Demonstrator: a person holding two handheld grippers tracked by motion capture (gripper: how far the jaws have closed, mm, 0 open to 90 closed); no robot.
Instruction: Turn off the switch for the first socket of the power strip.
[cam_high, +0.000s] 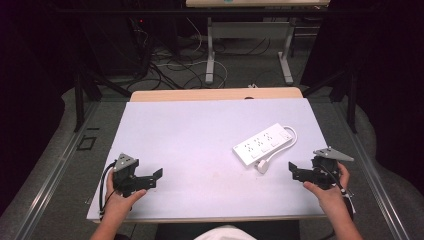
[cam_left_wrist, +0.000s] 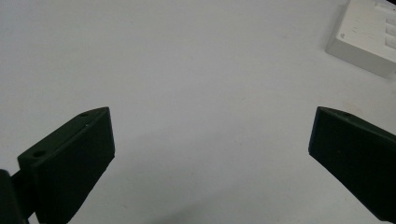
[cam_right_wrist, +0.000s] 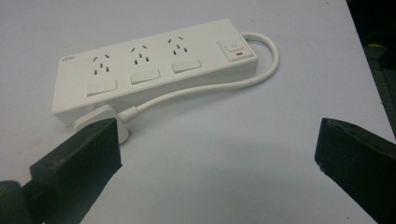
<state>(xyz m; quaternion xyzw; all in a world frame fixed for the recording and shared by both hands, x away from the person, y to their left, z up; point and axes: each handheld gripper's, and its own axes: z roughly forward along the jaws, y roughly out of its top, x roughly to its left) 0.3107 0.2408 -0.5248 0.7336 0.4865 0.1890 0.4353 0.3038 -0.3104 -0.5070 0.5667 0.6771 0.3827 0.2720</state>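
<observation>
On the table (cam_high: 190, 130), power strip (cam_high: 263, 143) lying diagonally (switch end far-right), both grippers (cam_high: 159, 176) (cam_high: 291, 169) wide, empty.

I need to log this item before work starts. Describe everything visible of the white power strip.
The power strip is a flat, white, plastic-looking bar lying face up on the white table, right of centre and angled. It has three socket groups in a row, each with a rocker switch beside it, and a main switch with a red mark at one end. Its white cord leaves that end, loops back along the side and ends in a white plug resting on the table by the other end. Nothing is plugged in; neither gripper touches it.
</observation>
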